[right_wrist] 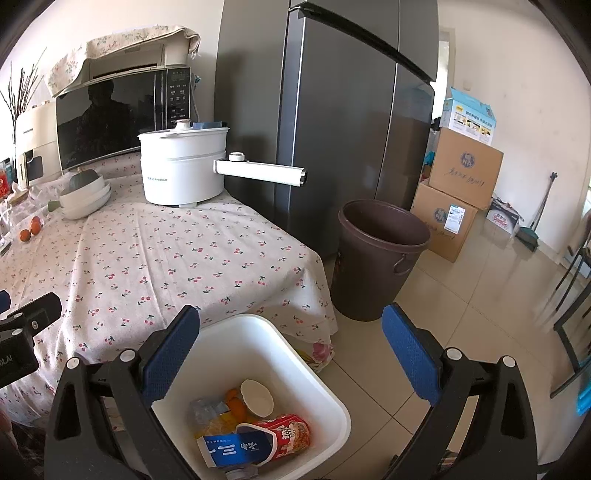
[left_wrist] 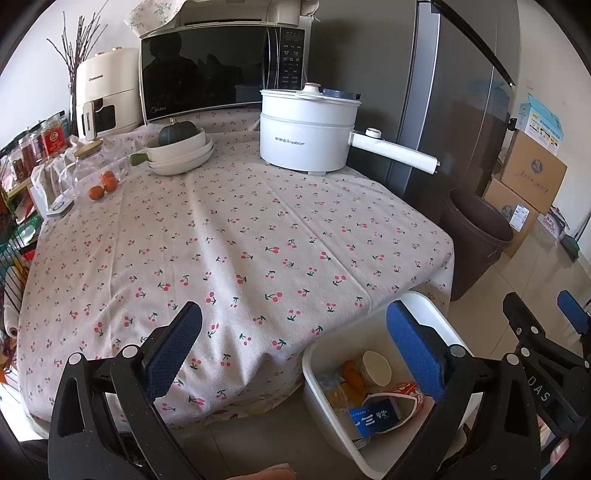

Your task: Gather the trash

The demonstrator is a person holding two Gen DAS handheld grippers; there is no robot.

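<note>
Table [left_wrist: 236, 236] w/ cherry-print cloth filled the near left. Microwave [left_wrist: 207, 70] and white air fryer [left_wrist: 105, 92] stood at its far edge, against a pale wall [right_wrist: 110, 22]. Grey fridge [right_wrist: 332, 122] rose just right of the table; cardboard boxes [right_wrist: 458, 192] were stacked far right on a beige tile floor [right_wrist: 480, 306]. Daylight came in bright from the right.

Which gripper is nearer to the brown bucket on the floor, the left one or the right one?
Right. The right gripper hangs over the white bin, with the brown bucket just ahead. The left gripper is over the table edge, farther from it.
</note>
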